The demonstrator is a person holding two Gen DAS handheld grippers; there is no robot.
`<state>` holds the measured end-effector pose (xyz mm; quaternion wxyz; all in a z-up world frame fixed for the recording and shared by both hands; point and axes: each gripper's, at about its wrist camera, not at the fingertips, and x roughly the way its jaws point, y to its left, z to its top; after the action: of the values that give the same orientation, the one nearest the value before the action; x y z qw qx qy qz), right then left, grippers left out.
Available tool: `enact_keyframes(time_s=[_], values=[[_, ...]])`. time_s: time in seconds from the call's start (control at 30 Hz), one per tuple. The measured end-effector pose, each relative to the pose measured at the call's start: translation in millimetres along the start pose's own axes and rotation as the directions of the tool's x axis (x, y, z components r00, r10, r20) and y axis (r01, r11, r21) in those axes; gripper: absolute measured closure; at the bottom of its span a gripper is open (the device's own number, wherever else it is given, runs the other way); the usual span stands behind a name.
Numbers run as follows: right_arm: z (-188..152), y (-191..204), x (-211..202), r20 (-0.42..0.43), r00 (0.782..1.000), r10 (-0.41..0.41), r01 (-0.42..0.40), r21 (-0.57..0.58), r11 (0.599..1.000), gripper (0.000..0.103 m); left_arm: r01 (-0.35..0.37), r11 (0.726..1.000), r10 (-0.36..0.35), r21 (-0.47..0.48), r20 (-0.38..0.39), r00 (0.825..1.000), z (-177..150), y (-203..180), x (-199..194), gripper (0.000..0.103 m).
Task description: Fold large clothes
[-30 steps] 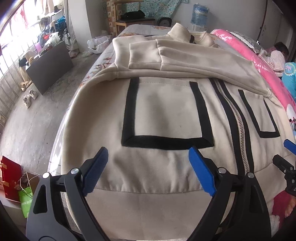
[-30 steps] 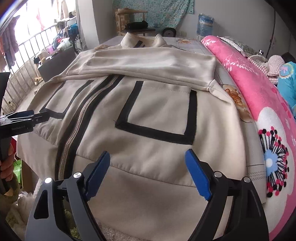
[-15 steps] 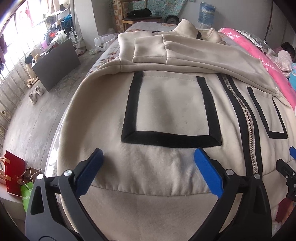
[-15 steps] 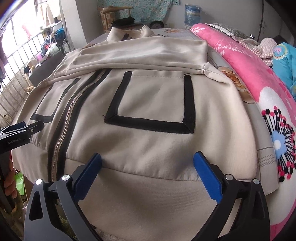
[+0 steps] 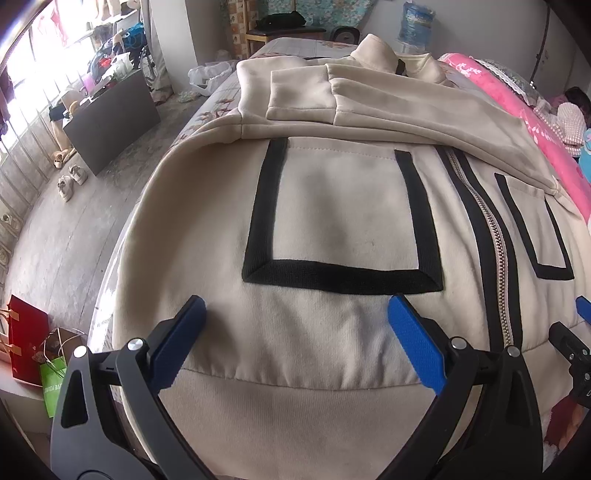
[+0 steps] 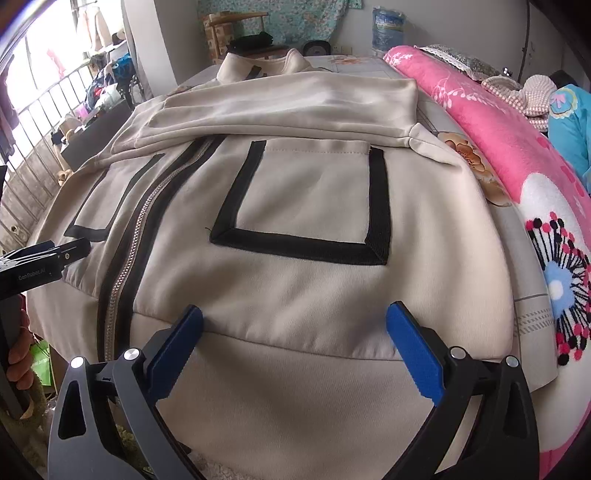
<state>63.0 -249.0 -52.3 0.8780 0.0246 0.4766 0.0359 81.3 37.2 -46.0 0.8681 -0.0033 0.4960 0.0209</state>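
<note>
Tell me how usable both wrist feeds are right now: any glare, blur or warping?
Left wrist view: window blown out at upper left, jacket sharp but bulged by the fisheye, faint shadow on its pocket. Right wrist view: same window glare, jacket evenly lit and crisp, edges curved, corners vignetted.

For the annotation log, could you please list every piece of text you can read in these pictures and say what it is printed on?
"GenRobot.AI": white print on the body of the left tongs, seen from the right wrist view.
White lettering on the green bag on the floor: too blurred to read.
Label on the water bottle: too small to read.
</note>
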Motion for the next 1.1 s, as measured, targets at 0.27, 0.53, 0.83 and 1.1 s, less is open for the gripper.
enact_keyframes(time_s=[0.27,0.53,0.83,1.1], values=[[0.4,0.2,0.8,-0.01,1.0,-0.001,0.001,0.004,1.0,0.006,-0.005,1.0,0.005,-0.006,-0.003,1.0,1.7,-1.1,1.4,0.007],[2.3,0.4,1.9,-0.023,1.0,-0.003,0.003,0.001,1.0,0.006,-0.01,1.0,0.01,-0.013,-0.021,1.0,2.7,-1.4,3.3,0.007],[3.3,2.0,2.9,-0.034,0.999,-0.006,0.006,-0.004,1.0,0.006,-0.016,1.0,0.015,-0.018,-0.022,1.0,1.4,-1.9,3.6,0.007],[3.9,2.0,3.2,-0.036,0.999,-0.001,0.001,-0.013,1.0,0.006,-0.016,1.0,0.016,-0.017,-0.016,1.0,0.7,-1.9,2.9,0.007]])
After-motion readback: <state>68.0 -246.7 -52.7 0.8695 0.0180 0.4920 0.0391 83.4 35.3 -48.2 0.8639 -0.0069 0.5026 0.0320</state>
